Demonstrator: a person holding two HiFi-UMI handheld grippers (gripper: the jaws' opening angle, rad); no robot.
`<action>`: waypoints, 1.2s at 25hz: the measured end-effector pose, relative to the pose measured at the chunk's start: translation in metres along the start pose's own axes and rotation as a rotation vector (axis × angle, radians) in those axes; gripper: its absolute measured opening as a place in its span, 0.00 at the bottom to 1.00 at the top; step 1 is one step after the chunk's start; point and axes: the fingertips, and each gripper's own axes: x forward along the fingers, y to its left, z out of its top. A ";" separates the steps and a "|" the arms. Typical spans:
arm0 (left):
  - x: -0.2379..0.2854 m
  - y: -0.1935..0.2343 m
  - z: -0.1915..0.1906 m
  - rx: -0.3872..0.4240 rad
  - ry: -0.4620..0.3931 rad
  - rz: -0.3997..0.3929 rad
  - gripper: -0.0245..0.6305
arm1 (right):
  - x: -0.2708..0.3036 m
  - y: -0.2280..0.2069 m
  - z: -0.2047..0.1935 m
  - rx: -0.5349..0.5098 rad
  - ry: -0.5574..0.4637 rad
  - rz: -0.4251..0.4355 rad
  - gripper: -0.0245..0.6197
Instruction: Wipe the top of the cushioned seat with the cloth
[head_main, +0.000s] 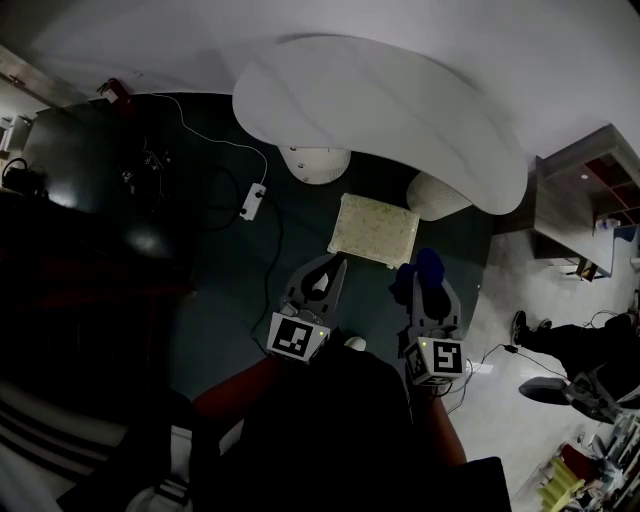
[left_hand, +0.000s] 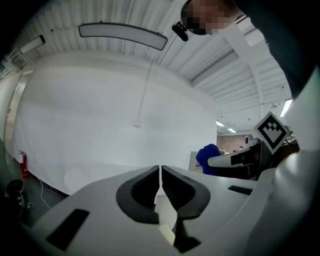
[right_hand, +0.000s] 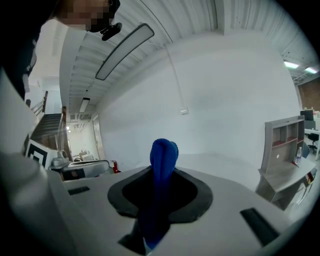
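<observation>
The cushioned seat (head_main: 374, 229) is a pale square pad low on the dark floor, just beyond both grippers in the head view. My right gripper (head_main: 428, 275) is shut on a blue cloth (head_main: 424, 267). The cloth (right_hand: 163, 167) sticks up bunched between the jaws of my right gripper (right_hand: 161, 175) in the right gripper view. My left gripper (head_main: 336, 268) is held beside it, near the seat's left corner, with its jaws closed together on nothing. In the left gripper view my left gripper (left_hand: 160, 175) points at a white wall, with the cloth (left_hand: 206, 155) showing to its right.
A curved white table (head_main: 380, 110) overhangs the seat's far side, on two white pedestal bases (head_main: 315, 162). A power strip (head_main: 253, 201) with its cable lies left of the seat. Dark furniture (head_main: 80, 200) fills the left. A shelf unit (head_main: 575, 215) and a person's legs (head_main: 560, 335) are at the right.
</observation>
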 end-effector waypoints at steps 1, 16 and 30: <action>0.006 0.016 -0.002 -0.003 0.011 -0.001 0.08 | 0.015 -0.001 0.002 -0.007 0.006 -0.012 0.20; 0.077 0.146 -0.007 -0.004 0.052 0.000 0.08 | 0.164 0.023 -0.026 0.011 0.167 0.022 0.20; 0.139 0.174 -0.058 0.035 0.043 0.075 0.08 | 0.273 -0.004 -0.114 0.070 0.296 0.145 0.20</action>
